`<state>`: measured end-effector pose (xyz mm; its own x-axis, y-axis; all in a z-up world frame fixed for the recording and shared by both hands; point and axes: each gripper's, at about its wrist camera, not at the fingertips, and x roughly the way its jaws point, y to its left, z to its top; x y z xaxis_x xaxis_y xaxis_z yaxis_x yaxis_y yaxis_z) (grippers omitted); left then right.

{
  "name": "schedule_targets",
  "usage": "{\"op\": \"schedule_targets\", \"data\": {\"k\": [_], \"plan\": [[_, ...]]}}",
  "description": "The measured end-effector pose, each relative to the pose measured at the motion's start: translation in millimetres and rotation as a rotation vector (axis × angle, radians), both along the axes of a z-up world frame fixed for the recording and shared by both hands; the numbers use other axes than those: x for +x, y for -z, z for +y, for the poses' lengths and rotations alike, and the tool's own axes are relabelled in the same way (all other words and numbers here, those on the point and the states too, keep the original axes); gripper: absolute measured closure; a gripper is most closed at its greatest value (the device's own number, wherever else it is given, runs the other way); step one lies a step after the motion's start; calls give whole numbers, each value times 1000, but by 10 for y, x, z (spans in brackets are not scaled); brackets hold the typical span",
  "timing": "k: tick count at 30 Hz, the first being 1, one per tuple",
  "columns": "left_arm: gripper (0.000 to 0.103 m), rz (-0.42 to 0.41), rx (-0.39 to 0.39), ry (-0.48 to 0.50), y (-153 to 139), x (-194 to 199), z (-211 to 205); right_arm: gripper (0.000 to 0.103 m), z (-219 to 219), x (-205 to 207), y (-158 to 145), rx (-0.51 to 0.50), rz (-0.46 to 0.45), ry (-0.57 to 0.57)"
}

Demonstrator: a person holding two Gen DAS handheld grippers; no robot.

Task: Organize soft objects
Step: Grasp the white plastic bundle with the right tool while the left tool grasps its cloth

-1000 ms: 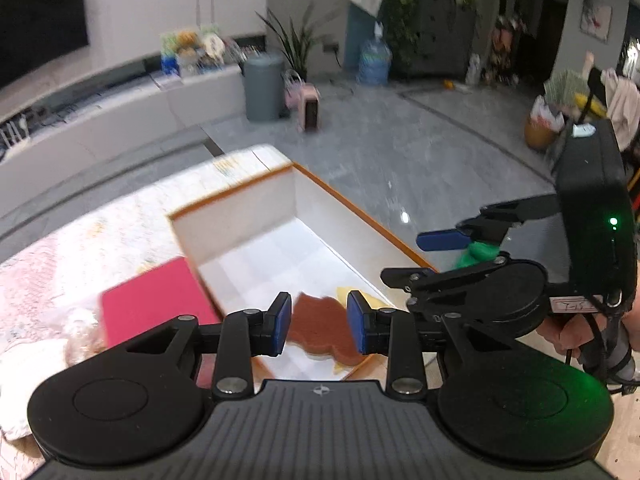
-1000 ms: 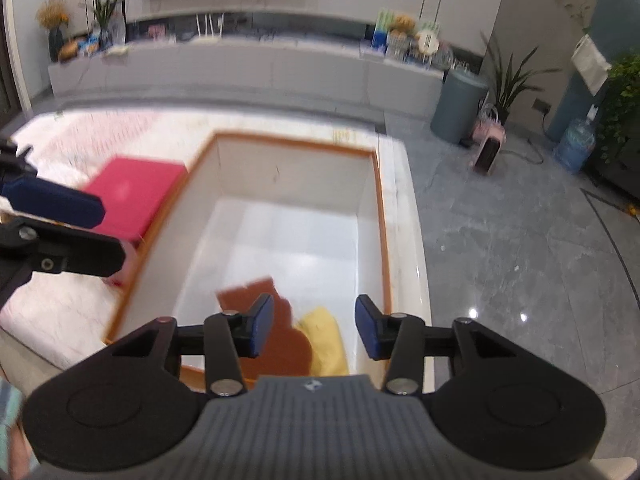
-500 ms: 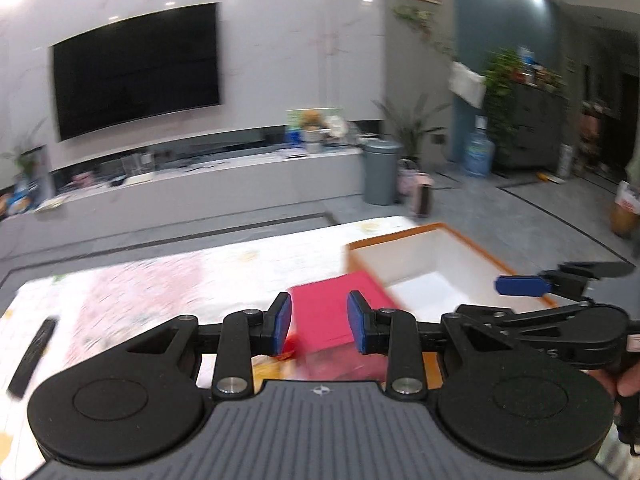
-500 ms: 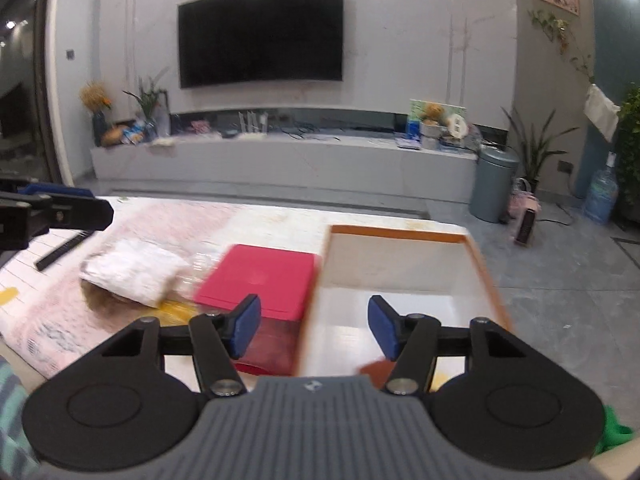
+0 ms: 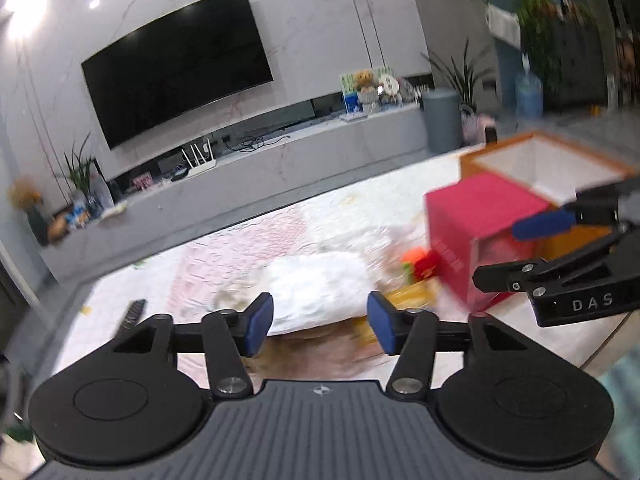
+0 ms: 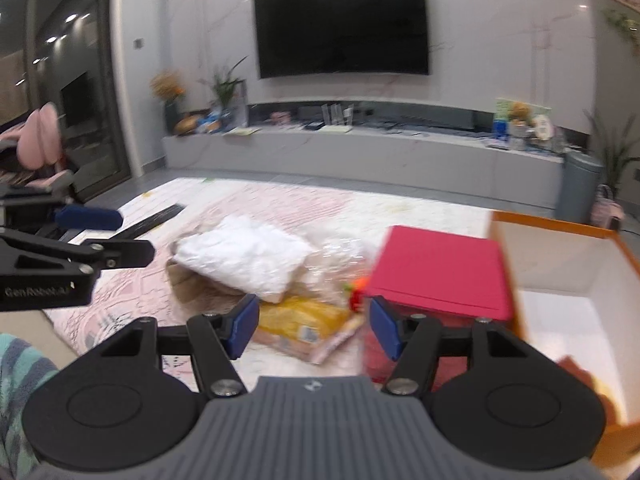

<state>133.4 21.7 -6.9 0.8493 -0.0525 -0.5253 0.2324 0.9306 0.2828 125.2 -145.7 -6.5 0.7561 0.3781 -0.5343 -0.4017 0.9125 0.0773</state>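
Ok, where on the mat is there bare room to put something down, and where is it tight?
Bare mat lies beyond the white bundle, toward the TV side, and between that bundle and the black remote. The white-lined box has open floor too. It is crowded between the bundle and the red box: clear plastic wrap, a yellow packet and a small orange-red toy.

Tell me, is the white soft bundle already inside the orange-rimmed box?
No, in the right wrist view the white soft bundle lies on the pink patterned cloth, left of the red box and outside the orange-rimmed box.
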Motion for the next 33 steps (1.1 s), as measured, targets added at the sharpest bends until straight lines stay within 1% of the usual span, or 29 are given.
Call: {"op": "schedule_targets", "data": {"k": [3,5,7,9,10,13,19,20,21,23,25,27,28,30,32,33], "plan": [[34,32,61,-4,145,99,122,30,281,147,103,-39,0,-75],[34,53,89,-11,229,202,194,28,469,249,188,-83,-11,-136],[33,77,99,-14,331,239,305,27,663,374,275,-133,-18,-187],[33,103,97,-17,434,293,419,19,808,532,362,-171,-17,-227],[33,109,95,-16,476,328,477,17,869,585,400,-186,-19,-245],[33,126,101,-16,595,374,630,17,1054,785,497,-225,-22,-287],[34,129,56,-24,670,437,774,16,1332,1095,590,-233,-37,-348],[34,131,50,-24,673,446,789,13,1364,1147,617,-228,-39,-358],[34,131,48,-22,669,458,811,10,1376,1204,637,-219,-32,-366],[34,126,49,-21,663,467,827,11,1386,1335,671,-188,6,-376],[34,125,43,-20,644,478,822,16,1367,1433,686,-150,69,-382],[34,128,28,-17,638,505,830,37,1352,1518,709,-120,136,-365],[34,129,24,-14,633,519,832,43,1338,1555,723,-112,168,-355],[34,124,28,-9,629,542,814,73,1292,1594,743,-97,210,-339],[34,115,41,3,627,566,784,89,1215,1576,711,-67,231,-346],[33,108,48,11,622,576,768,93,1182,1550,680,-64,227,-340]]}}
